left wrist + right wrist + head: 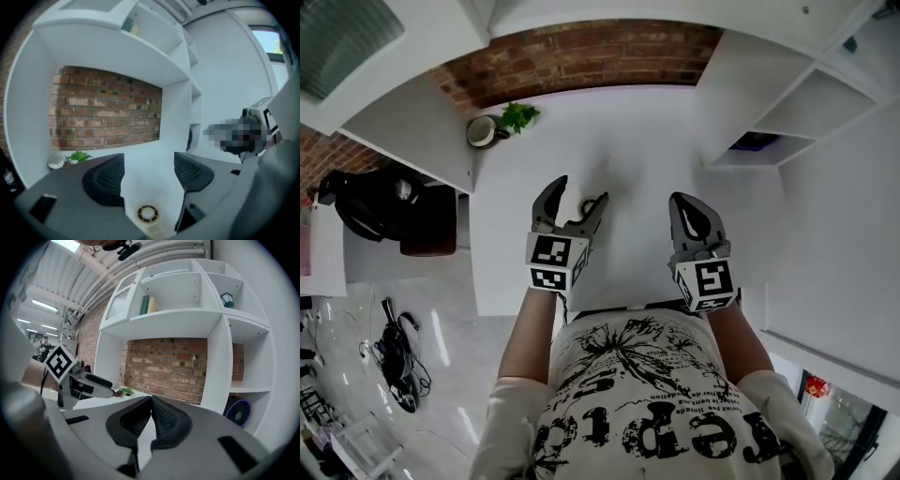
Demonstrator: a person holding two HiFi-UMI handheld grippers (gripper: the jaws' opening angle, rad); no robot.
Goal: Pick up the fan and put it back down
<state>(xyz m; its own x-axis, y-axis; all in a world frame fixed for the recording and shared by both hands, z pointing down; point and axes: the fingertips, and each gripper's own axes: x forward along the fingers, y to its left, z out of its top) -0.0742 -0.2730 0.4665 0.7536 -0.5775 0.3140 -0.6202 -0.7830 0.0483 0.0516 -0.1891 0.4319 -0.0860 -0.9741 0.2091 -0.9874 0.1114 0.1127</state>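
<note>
No grasp has begun: the left claw (581, 191) hangs spread and empty above the surface (628, 131), the right claw (686, 202) is pressed together, and the fan (239, 412) stands in the shelf (218, 373) compartment at the surface's right, so a reach there likely comes next.

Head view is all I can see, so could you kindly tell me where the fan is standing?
Observer: The fan stands upright in a low shelf compartment, right of the brick wall.
Operator: What does it look like?
Observer: A round grille with a purple rim, facing outward.
Operator: And is anything held on the right side?
Observer: No, the right gripper has its fingers touching, with nothing between them.
</note>
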